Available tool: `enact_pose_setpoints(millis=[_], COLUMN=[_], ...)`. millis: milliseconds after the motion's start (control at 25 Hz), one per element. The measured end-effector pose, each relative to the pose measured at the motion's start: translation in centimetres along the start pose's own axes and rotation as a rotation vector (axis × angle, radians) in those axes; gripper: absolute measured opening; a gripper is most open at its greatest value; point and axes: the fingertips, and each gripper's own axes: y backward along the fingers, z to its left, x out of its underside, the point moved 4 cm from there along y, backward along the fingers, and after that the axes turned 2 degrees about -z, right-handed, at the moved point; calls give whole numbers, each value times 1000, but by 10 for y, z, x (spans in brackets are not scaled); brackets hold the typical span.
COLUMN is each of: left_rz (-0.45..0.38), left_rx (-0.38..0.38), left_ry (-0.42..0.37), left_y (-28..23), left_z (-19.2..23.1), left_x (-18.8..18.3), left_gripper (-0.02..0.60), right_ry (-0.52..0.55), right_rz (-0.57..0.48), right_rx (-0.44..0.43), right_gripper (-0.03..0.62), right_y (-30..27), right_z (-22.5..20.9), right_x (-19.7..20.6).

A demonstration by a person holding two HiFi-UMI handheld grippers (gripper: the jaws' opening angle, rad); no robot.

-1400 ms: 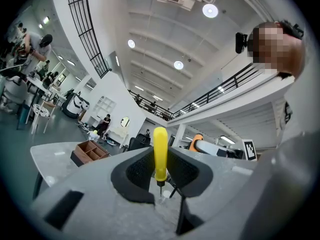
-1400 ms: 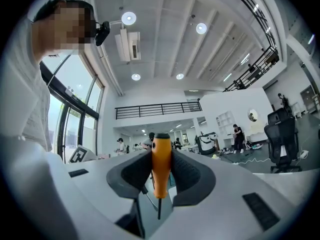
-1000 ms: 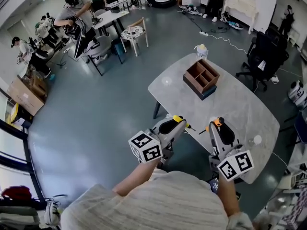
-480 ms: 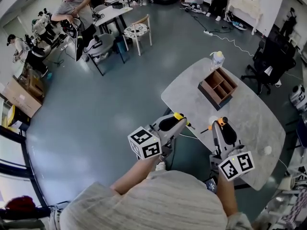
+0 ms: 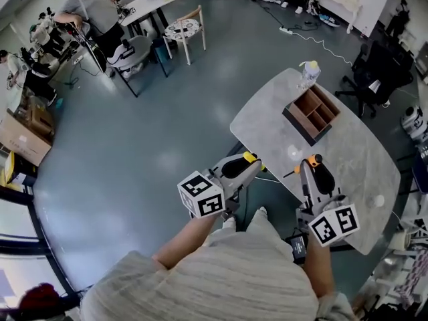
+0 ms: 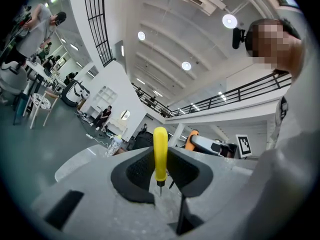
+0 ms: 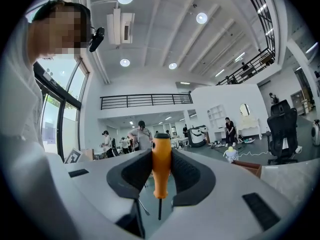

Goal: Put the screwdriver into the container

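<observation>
**STATUS: 2 SCREWDRIVERS GRIPPED, CONTAINER NOT YET REACHED**

1. Left gripper (image 5: 249,162): the jaws are part closed and clamp the handle of the yellow screwdriver (image 6: 160,148). The handle sits crosswise between the pads, with the tip pointing out below them. Nothing else is between the jaws.

2. Right gripper (image 5: 311,166): the jaws stand somewhat wider, because they clamp the thicker handle of the orange screwdriver (image 7: 160,160). It is held in the same crosswise way, shaft downward in the right gripper view.

3. Reason for the grip, as a judgement: clamping on the handle leaves each shaft free. This probably allows the tool to be lowered into a compartment without the jaws fouling the dividers.

4. Container (image 5: 299,127): an open wooden box with dividers. It stands on the table (image 5: 348,162), well ahead of both grippers and just beside a small bottle (image 5: 309,72). No tool can be seen in its compartments.

5. Position: both grippers are held about level at the near table edge, side by side. The carry phase is in hand and insertion is not yet done.
</observation>
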Motion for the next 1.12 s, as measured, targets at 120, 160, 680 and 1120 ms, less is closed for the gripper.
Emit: enact_pose_setpoints(millis=[120,160,680,1120], left_rz=[15,20,79,123], left_rx=[17,19,48,175], left_ry=[19,23,47,46], left_y=[-8,-12,-101,-236], left_z=[12,17,79,113], left_x=[2,3,-10,-26], left_gripper=[83,83,83,83], right_ry=[-9,-13,-49,-42], right_rz=[21,29,44,25], right_rx=[12,13,73,180], right_gripper=[118,118,118,118], right_y=[-13,-17,-79,-116], right_z=[-6,-8,-89,-191], right_x=[7,11,10,-17])
